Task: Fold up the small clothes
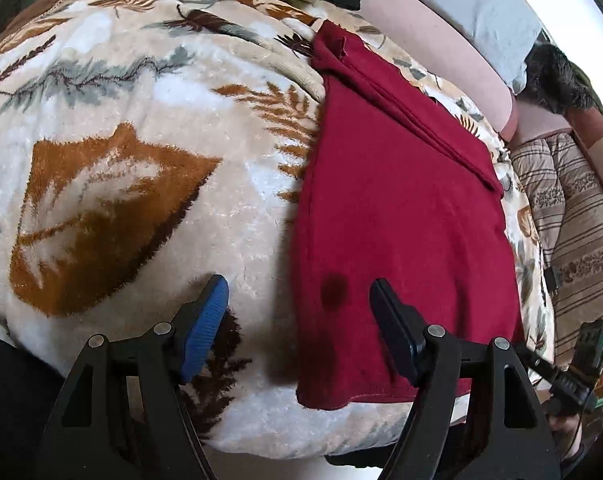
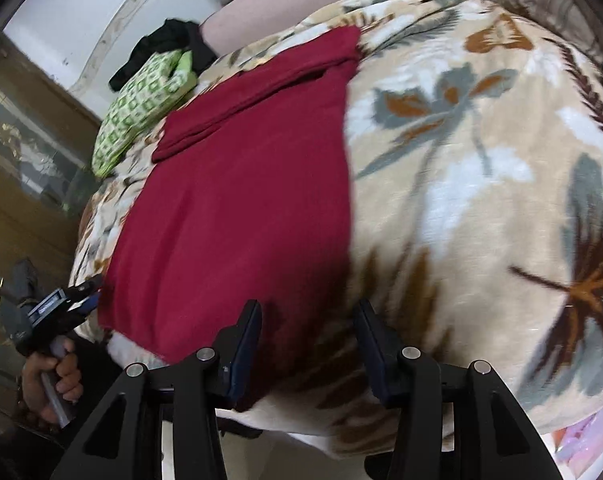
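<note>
At the bed's near edge, on the leaf-patterned plush blanket [image 1: 149,208], lies the dark red knit garment [image 1: 397,216]; left tool [image 1: 297,308] wide, right tool [image 2: 307,332] narrower, both empty; pinch both hem corners squarely, then lift evenly.

A dark red garment [image 1: 401,216] lies flat on a leaf-patterned blanket [image 1: 141,160], its far end folded over. The left tool [image 1: 299,300] hovers above the garment's near left edge, jaws apart with nothing between them.

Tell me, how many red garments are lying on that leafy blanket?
1. The red garment lies flat on the leaf-print blanket, its far end folded over. Others may be hidden outside both views.
</note>
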The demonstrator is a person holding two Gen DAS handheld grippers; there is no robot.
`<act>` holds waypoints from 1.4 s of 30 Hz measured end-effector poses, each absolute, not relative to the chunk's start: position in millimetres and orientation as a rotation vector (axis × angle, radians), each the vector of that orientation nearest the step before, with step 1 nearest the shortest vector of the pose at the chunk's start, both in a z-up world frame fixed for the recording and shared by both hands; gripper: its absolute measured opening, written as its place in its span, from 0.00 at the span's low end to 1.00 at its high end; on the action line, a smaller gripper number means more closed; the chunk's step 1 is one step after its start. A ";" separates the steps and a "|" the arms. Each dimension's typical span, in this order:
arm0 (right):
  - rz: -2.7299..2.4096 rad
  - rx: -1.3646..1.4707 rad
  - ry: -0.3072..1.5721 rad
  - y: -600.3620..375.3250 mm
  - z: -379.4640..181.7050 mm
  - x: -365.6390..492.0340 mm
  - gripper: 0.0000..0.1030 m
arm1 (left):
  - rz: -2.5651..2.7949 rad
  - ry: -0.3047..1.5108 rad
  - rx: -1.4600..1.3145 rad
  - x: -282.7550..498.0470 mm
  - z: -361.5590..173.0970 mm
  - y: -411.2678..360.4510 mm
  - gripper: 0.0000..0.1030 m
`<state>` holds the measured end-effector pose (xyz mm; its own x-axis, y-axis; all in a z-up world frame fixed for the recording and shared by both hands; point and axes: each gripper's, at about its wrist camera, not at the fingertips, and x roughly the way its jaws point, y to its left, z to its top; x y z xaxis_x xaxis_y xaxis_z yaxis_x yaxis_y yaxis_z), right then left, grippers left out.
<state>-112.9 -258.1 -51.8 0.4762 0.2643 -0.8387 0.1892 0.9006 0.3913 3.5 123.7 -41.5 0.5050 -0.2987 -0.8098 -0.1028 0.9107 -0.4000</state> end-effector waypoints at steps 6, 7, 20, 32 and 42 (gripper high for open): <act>0.040 0.458 1.111 -245.8 -56.2 -115.8 0.45 | -0.187 1.079 -0.427 -7.3 -47.3 115.6 0.71; 0.040 0.470 1.110 -246.6 -56.8 -115.5 0.45 | -0.192 1.081 -0.423 -7.6 -47.6 114.4 0.71; 0.058 0.560 1.120 -249.3 -58.1 -123.3 0.41 | -0.183 1.100 -0.411 -4.4 -48.7 110.0 0.15; 0.061 0.566 1.131 -248.3 -59.7 -133.8 0.29 | -0.223 1.123 -0.457 -1.6 -53.0 111.1 0.13; 0.056 0.625 1.122 -255.9 -58.7 -136.0 0.22 | -0.197 1.066 -0.384 -9.2 -39.3 107.0 0.05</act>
